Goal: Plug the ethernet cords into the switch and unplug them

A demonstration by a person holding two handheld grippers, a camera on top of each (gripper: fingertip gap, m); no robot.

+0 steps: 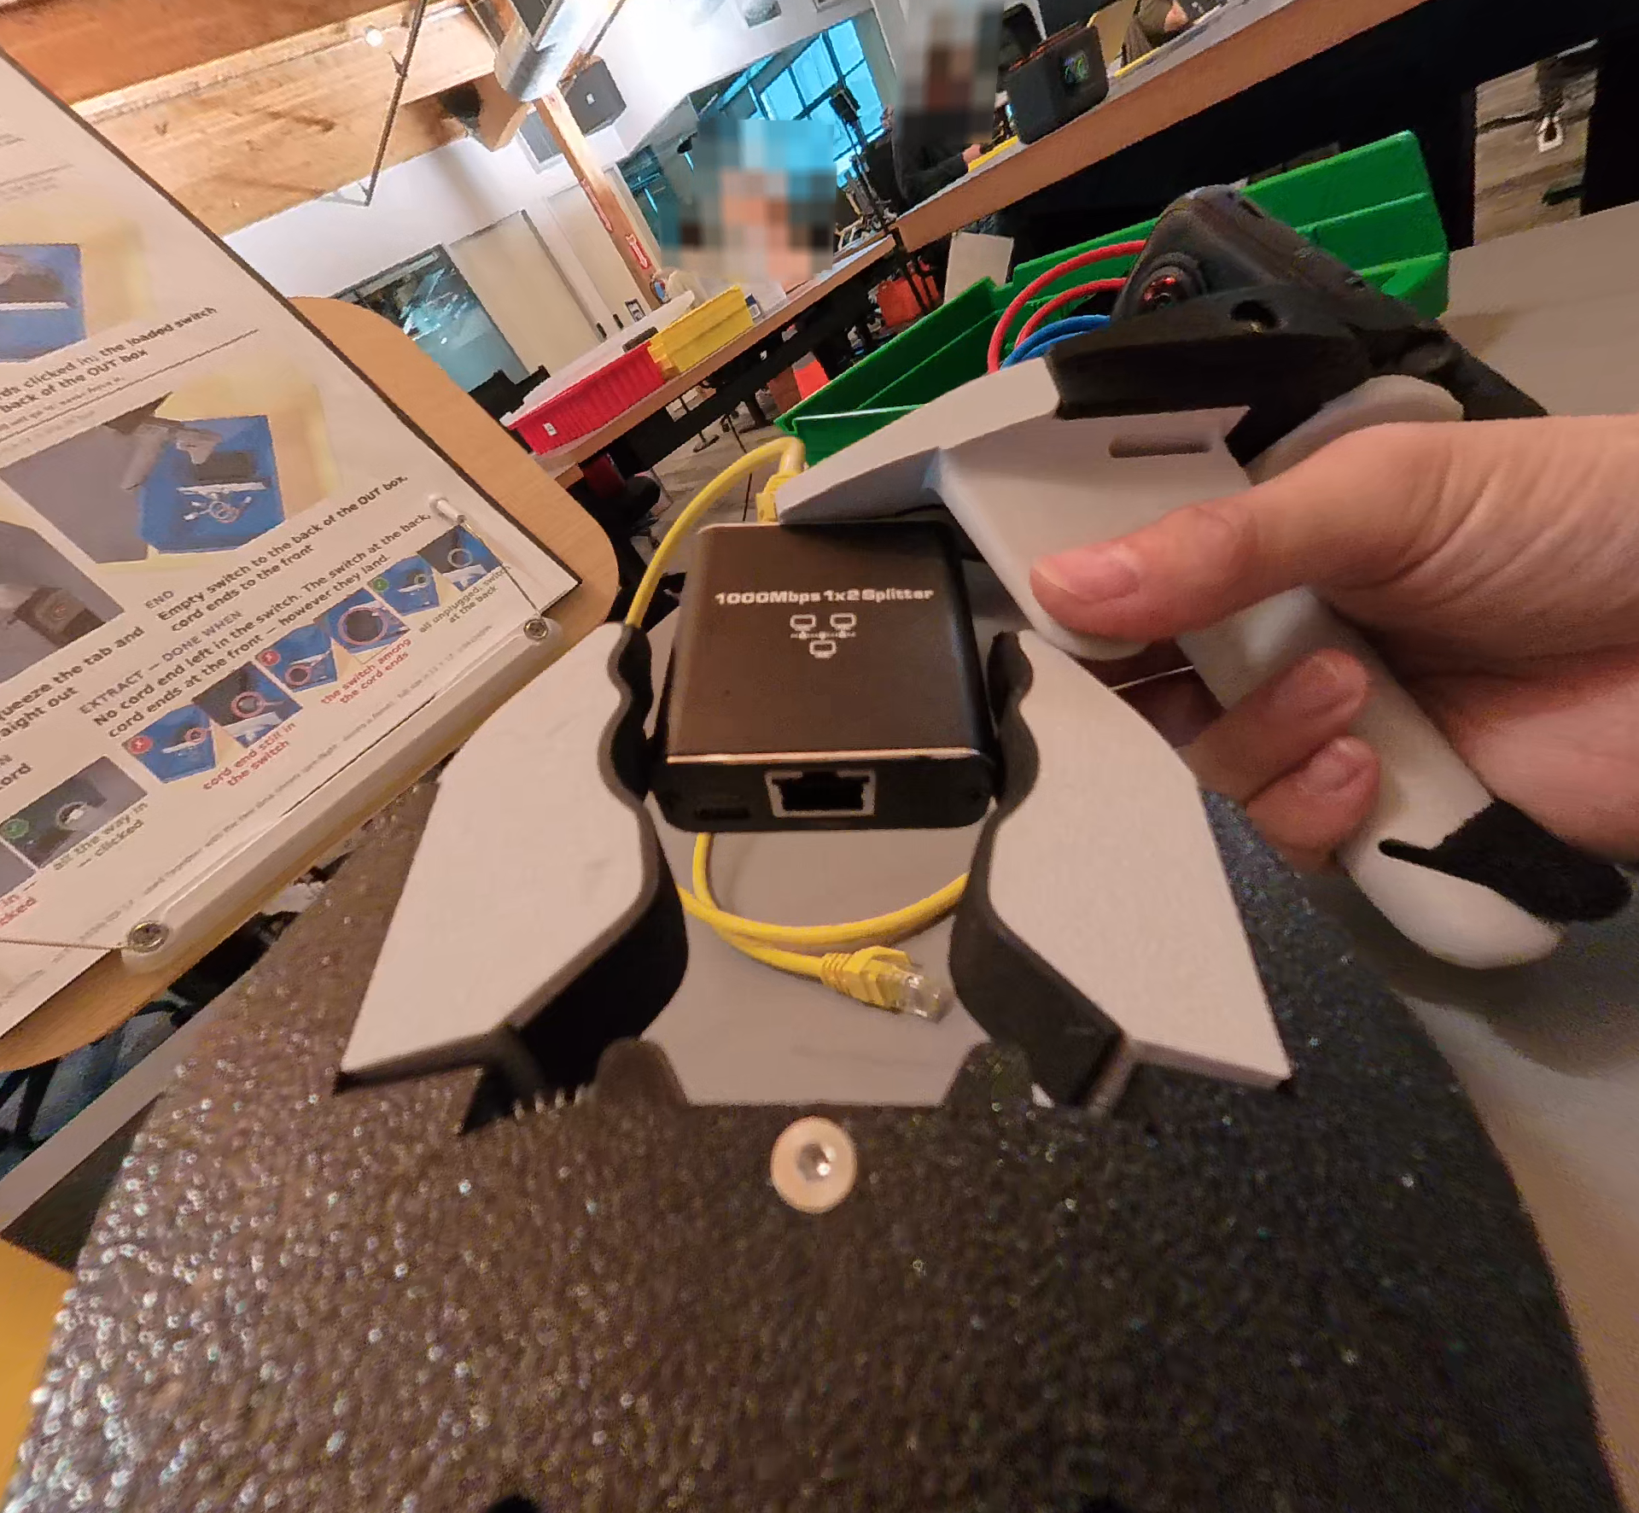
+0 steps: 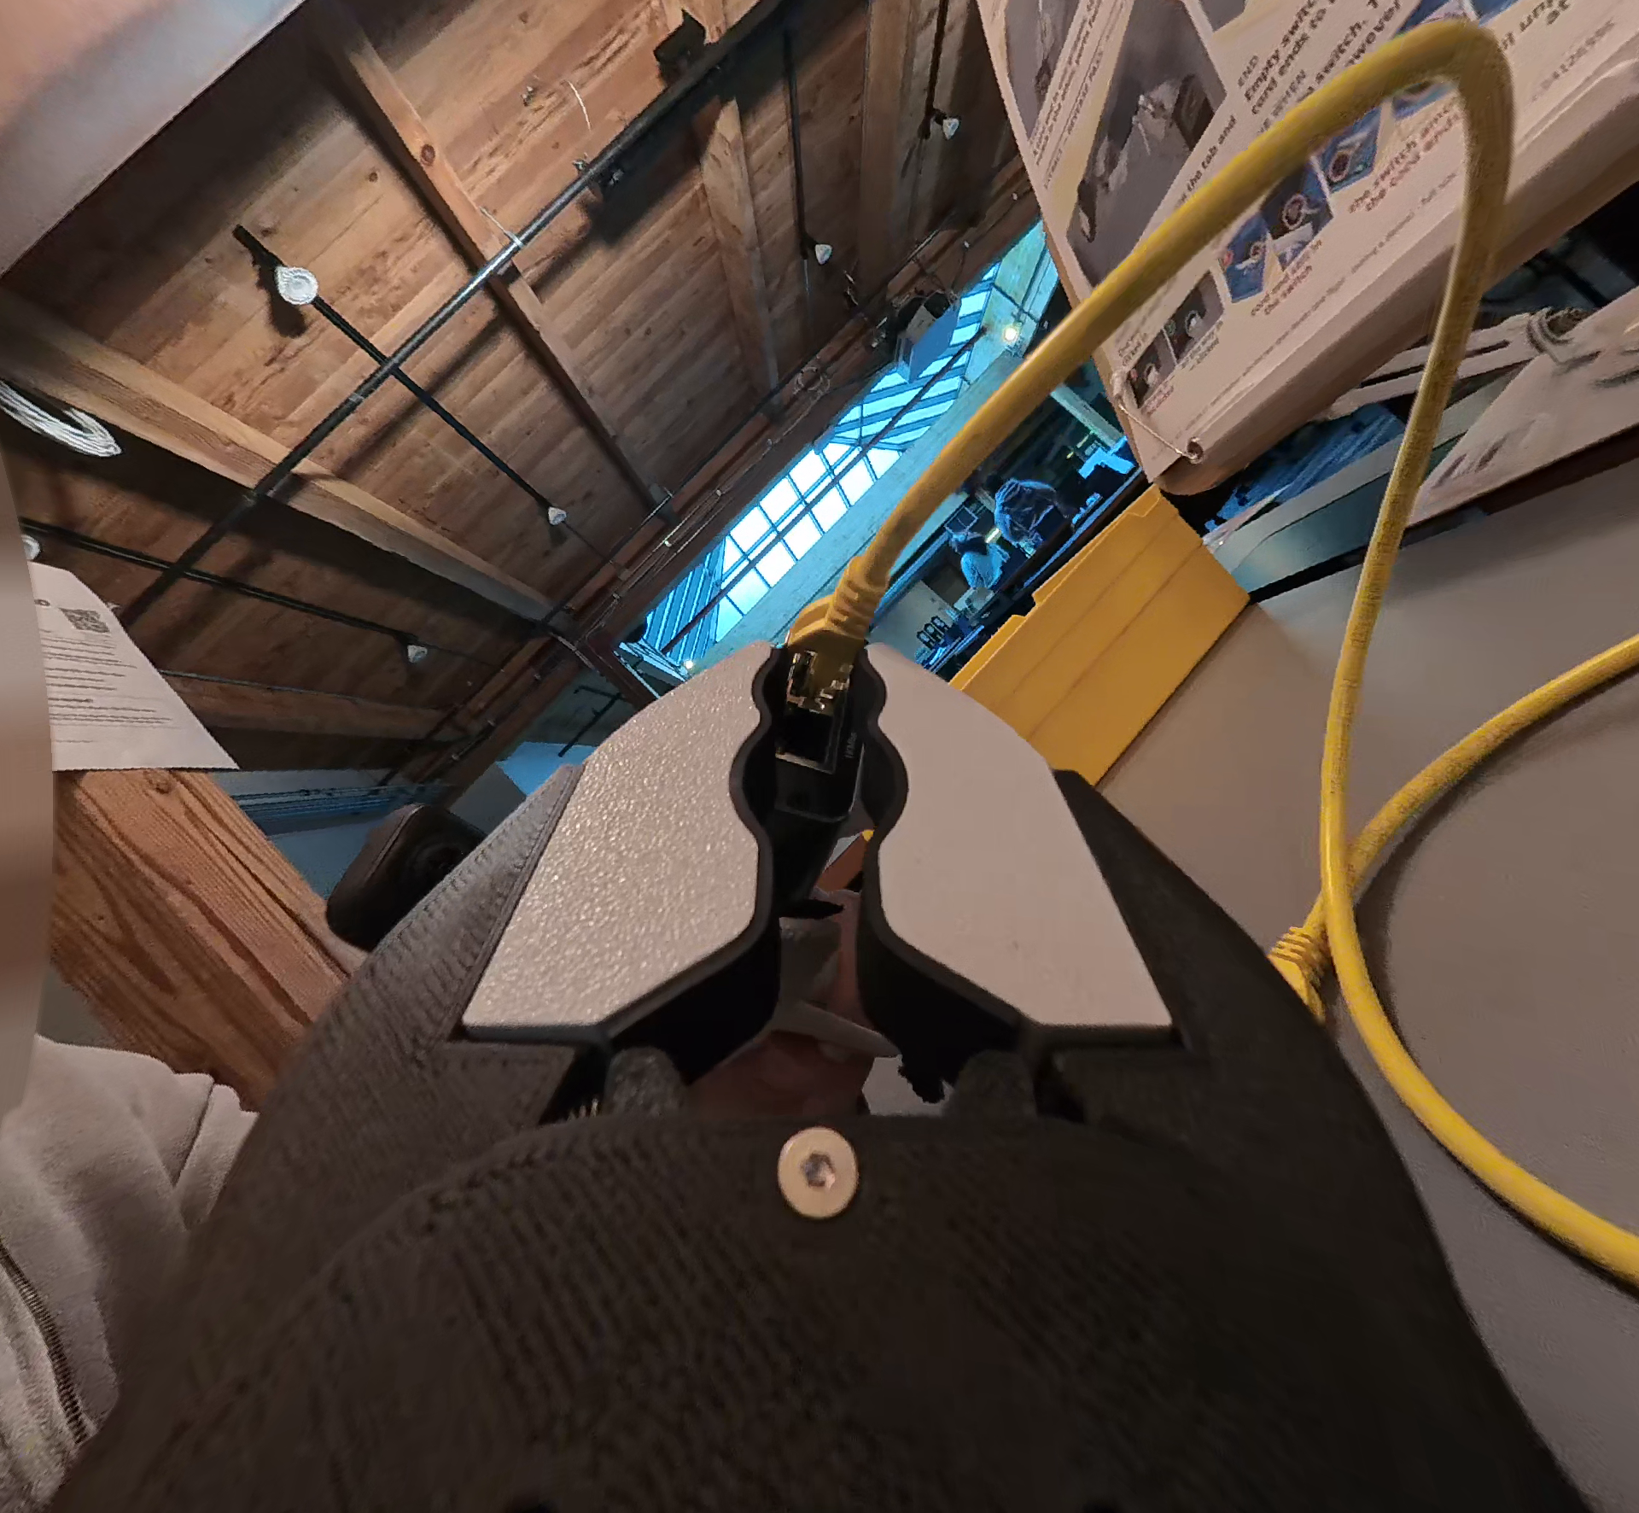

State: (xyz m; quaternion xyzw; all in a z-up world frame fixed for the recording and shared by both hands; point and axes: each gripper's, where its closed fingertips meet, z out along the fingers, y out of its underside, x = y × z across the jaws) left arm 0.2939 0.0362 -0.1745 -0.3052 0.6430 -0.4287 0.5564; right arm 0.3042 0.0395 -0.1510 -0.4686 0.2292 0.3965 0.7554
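Observation:
My left gripper [image 1: 820, 668] is shut on a small black switch [image 1: 825, 716] and holds it level, with an empty port facing the camera. A yellow ethernet cord [image 1: 661, 557] runs from the switch's far end and loops underneath. Its loose plug [image 1: 878, 974] lies between my fingers. My right gripper [image 1: 789, 505], held by a hand [image 1: 1419, 628], reaches across the switch's far end. In the right wrist view my right gripper [image 2: 820, 672] is shut on the yellow plug [image 2: 829, 663], which sits in a port of the switch [image 2: 811, 770]. The cord [image 2: 1454, 38] arcs up and away to the right.
A tilted instruction board [image 1: 222, 583] stands at the left. A green bin [image 1: 1330, 228] with red and blue cords [image 1: 1055, 291] sits behind the right gripper. A yellow bin [image 2: 1109, 636] stands on the grey table [image 2: 1508, 761]. People sit at benches farther off. My left and right fingertips are right by each other.

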